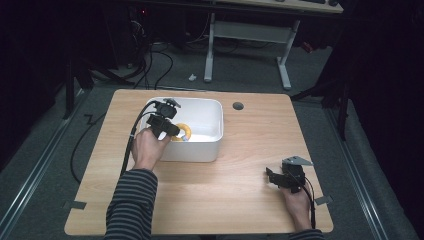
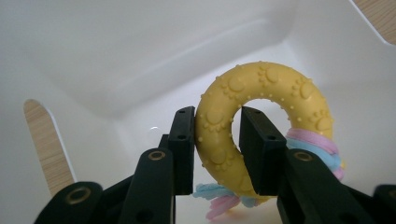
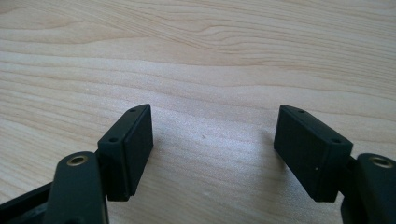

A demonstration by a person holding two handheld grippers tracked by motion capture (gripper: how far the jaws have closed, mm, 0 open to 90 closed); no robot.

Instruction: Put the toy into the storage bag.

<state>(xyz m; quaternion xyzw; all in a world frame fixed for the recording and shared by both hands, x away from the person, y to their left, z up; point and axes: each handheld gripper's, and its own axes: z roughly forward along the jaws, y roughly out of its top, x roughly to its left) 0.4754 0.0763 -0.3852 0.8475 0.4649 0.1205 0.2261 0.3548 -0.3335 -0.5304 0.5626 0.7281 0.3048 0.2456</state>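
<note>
The left gripper (image 2: 216,154) pinches the yellow ring toy (image 2: 261,116): its two black pads sit on both sides of the ring's band, one outside and one through the hole, and they press on the rubber. The ring stands upright between them, inside the white bin (image 1: 212,131), low over the bottom and close to the wall on the person's side, and I cannot tell if it already touches the floor of the bin. The toy is a thick yellow ring with small raised paw prints and dots on it, and a twisted rope of pink, blue and white is tied around its lower part. The bin stands near the far edge of the tabletop (image 1: 240,200), a little left of the middle. The right gripper (image 1: 280,180) rests near the near right corner of the tabletop with its jaws spread wide and nothing between them, only bare wood. I judge the carrying is almost done: the toy is in the bin, and what is left is to release it and lift the left gripper out
</note>
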